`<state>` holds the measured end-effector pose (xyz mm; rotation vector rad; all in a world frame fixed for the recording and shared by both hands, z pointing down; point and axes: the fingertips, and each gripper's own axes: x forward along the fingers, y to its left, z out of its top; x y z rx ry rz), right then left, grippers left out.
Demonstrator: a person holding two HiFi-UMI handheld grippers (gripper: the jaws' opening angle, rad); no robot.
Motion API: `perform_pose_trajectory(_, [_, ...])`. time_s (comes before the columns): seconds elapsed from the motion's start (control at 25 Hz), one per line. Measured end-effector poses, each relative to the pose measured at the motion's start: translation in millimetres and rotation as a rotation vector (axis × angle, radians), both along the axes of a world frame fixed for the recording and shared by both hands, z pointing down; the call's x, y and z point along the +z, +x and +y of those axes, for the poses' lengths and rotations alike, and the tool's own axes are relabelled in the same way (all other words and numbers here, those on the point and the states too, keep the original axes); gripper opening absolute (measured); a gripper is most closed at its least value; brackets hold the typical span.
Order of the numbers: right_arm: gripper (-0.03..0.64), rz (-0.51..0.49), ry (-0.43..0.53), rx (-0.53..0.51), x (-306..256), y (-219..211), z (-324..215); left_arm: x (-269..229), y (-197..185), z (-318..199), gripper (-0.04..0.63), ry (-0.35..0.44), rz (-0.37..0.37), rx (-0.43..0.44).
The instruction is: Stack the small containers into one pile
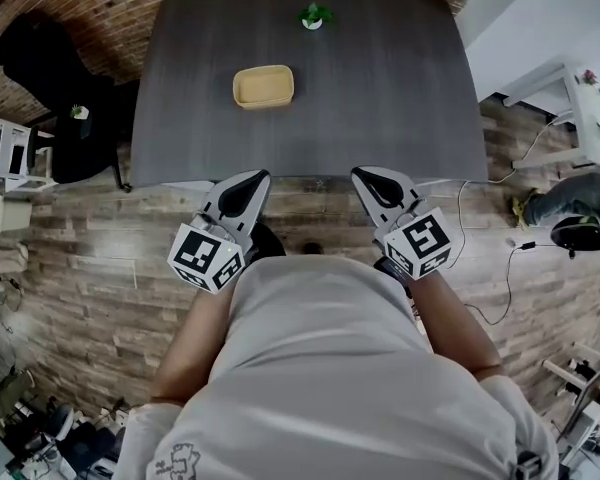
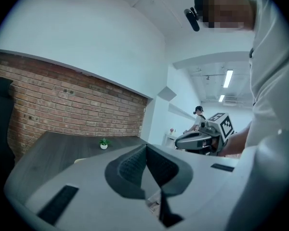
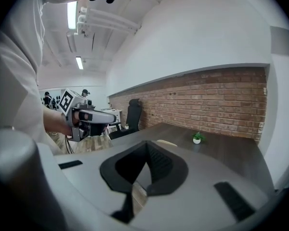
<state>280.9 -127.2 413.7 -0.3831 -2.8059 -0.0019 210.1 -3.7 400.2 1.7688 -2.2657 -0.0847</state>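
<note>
A single shallow yellow container [image 1: 263,86] sits on the dark wooden table [image 1: 380,98], toward its far middle. Only its rim shows in the left gripper view [image 2: 79,160] and in the right gripper view [image 3: 166,143]. My left gripper [image 1: 257,181] and right gripper [image 1: 364,176] hover side by side over the floor just short of the table's near edge, well away from the container. Both are shut with nothing between their jaws. From each gripper view I see the other gripper: the right one [image 2: 202,138] and the left one [image 3: 89,120].
A small potted plant [image 1: 313,16] stands near the table's far edge by the brick wall. A black chair [image 1: 40,58] is at the table's left end. A white table [image 1: 592,98], cables and a person's legs [image 1: 570,200] are on the right.
</note>
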Motion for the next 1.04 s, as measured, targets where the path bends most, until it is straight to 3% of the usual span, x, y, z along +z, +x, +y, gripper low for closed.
perform_pose_trajectory(0.36, [0.005,-0.037,0.004,-0.044,-13,14,21,-1,19,19,0.011,-0.01,-0.014,-0.038])
perform_pose_trajectory(1.04, [0.005,-0.082,-0.007,-0.085,-34,-9,56,-19,7,59,0.011,0.004,-0.026,-0.075])
